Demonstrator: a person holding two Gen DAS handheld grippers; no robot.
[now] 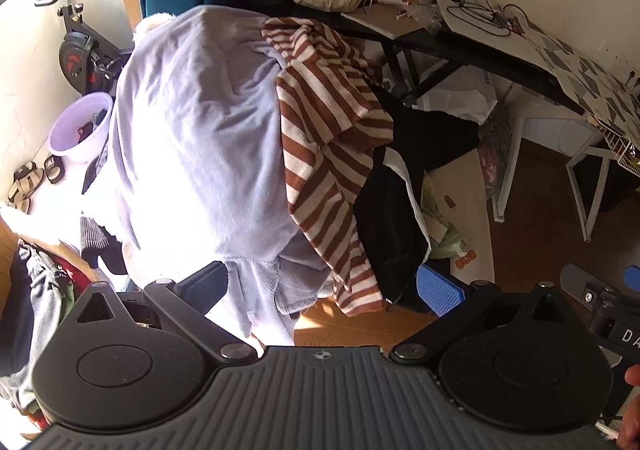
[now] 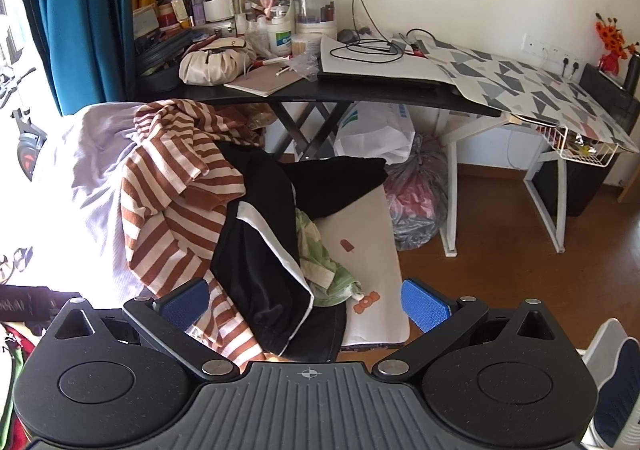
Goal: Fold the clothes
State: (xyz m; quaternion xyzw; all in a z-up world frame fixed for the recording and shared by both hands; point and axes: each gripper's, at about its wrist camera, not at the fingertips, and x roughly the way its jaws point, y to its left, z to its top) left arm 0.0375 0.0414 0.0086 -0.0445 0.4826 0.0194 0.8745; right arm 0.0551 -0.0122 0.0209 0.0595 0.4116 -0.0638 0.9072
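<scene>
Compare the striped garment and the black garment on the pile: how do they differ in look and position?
The striped garment carries brown and cream stripes; the black garment is plain black with one white band. The striped garment lies nearer the pale lilac blanket, overlapping it; the black garment lies on the other side, over a green cloth. Both are crumpled and unfolded, and neither the left gripper nor the right gripper, both open, holds them.
</scene>
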